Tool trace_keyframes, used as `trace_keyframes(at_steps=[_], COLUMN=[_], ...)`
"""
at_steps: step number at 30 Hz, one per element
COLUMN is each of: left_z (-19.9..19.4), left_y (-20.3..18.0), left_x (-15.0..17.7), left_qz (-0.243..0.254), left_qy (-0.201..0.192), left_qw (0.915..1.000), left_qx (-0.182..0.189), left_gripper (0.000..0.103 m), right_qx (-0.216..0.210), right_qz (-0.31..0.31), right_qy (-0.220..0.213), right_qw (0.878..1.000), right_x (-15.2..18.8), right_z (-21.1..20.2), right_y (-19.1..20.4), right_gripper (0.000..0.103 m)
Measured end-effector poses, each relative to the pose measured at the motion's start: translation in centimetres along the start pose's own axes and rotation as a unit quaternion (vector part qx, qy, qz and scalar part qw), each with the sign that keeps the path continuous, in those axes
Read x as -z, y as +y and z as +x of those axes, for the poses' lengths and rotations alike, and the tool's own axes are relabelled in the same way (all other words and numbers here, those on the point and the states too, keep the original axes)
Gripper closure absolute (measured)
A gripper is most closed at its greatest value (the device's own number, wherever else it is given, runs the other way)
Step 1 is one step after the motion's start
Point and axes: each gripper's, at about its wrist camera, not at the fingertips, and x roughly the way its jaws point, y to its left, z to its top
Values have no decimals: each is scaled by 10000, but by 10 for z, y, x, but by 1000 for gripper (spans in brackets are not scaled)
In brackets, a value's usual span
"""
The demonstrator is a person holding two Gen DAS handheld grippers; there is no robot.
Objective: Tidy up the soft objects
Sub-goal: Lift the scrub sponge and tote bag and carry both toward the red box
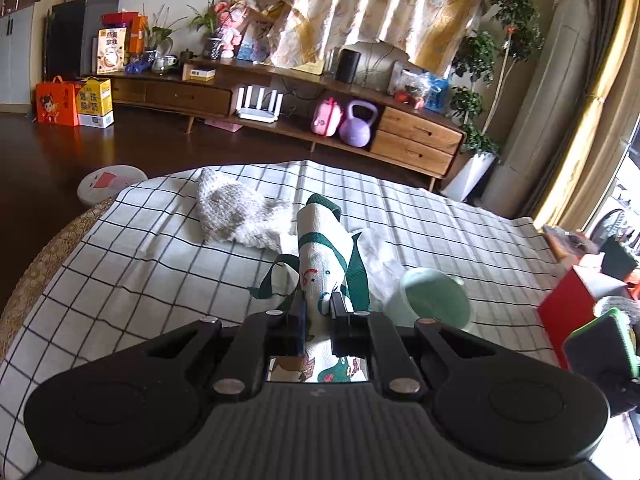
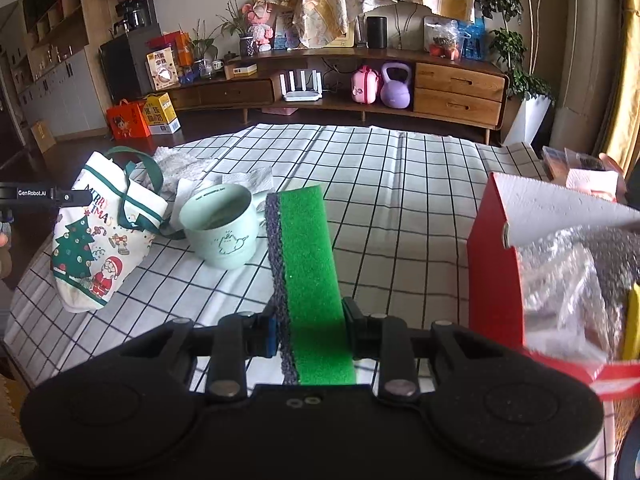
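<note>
- The left gripper (image 1: 318, 306) is clamping the cloth of a small Christmas tote bag (image 1: 326, 256), fingers pressed tight together on the fabric, and the bag is hanging clear above the checked cloth (image 1: 160, 280).
- From the right wrist view that same bag is dangling at the far left, with its tree and Santa print facing the camera and its green straps drooping toward the mint green mug (image 2: 219, 230).
- The right gripper (image 2: 310, 326) is gripping a green sponge (image 2: 308, 276) with a dark scouring edge, fingers squeezing it from both sides, and the sponge is sticking forward over the table.
- A red box (image 2: 496, 264) is standing open just to the right, with crinkly plastic showing inside it.
- A grey knitted piece (image 1: 232, 212) and white tissue (image 2: 240, 179) are lying on the cloth beyond the mug.
</note>
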Motion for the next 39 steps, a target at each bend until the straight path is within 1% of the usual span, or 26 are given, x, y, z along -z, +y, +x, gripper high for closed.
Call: trace_keyframes(at_steps=[6, 12, 17, 24, 32, 35, 39], left_z=[-27, -44, -47, -38, -28, -24, -13], left_y=[-14, -44, -84, -144, -223, -252, -287], left_x=[3, -3, -8, -14, -19, -21, -24], left_qz=[-111, 15, 276, 612, 1026, 1193, 1289], left_qy=[-81, -168, -213, -191, -190, -233, -225], left_qw=[9996, 9982, 9958, 9901, 9788, 9743, 9702], left_qx=[254, 572, 847, 1245, 1764, 1895, 2040], left_gripper=[92, 92, 92, 92, 92, 92, 92], right_qx=[-32, 25, 189, 455, 780, 923, 1154], right_qz=[171, 280, 377, 567, 792, 865, 992], right_qy=[-163, -369, -542, -752, -912, -954, -1018], right_qw=[9997, 9989, 9976, 9945, 9896, 9874, 9831], right_x=[10, 10, 8, 5, 2, 4, 8], right_z=[-27, -49, -67, -86, -94, -97, -102], right_y=[-6, -21, -39, -71, -114, -131, -157], right_gripper=[74, 74, 74, 74, 74, 74, 74])
